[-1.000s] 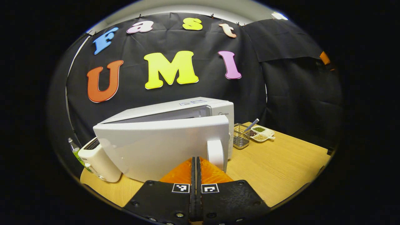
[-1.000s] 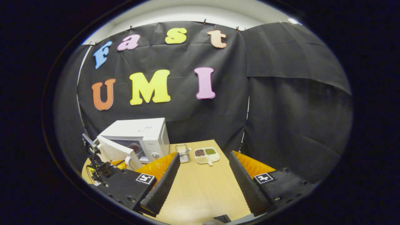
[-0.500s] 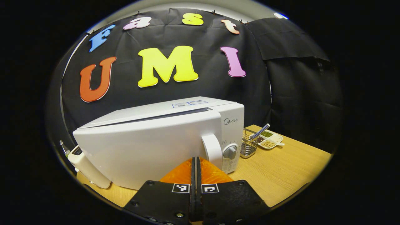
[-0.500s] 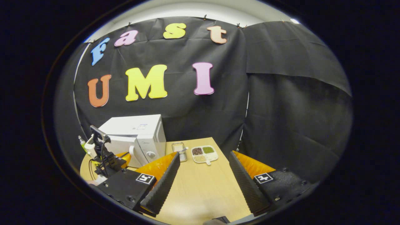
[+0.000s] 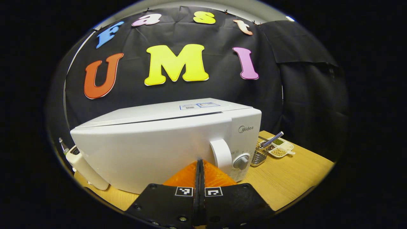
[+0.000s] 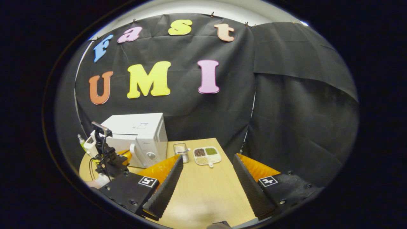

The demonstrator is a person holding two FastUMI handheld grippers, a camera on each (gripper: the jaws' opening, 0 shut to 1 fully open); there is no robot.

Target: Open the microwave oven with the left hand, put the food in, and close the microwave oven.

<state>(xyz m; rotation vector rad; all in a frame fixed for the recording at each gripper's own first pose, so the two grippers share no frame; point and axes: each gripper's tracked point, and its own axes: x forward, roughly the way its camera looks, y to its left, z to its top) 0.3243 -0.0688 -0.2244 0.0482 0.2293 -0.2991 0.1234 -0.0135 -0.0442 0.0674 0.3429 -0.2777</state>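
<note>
**Op:** Door's swung in since a second ago — it stood well ajar, now it sits nearly flush on the microwave oven (image 5: 165,140), just a thin dark seam along the top edge. My left gripper (image 5: 199,165) has its fingers pressed together on nothing, tips right at the door face beside the door handle (image 5: 221,156).

**Checker:** Step?

**Op:** Closing, I'd say the tail end. Next move calls for one firm push straight in near the handle side until it latches. Can't confirm the latch from these views.

**Checker:** Right side?

**Op:** Right gripper (image 6: 208,170) hangs spread wide over the wooden table (image 6: 203,190), holding nothing, well apart from the oven (image 6: 140,136).

**Checker:** Food?

**Op:** Presumably inside; door hides the cavity, so I can't see it. Still out on the table: wire basket (image 6: 180,151) and divided dish of beans (image 6: 206,155), just right of the oven.

**Checker:** Anything murky?

**Op:** White appliance (image 5: 84,165) at the oven's left is cut off, maybe a toaster. Bottle behind it barely shows.
</note>
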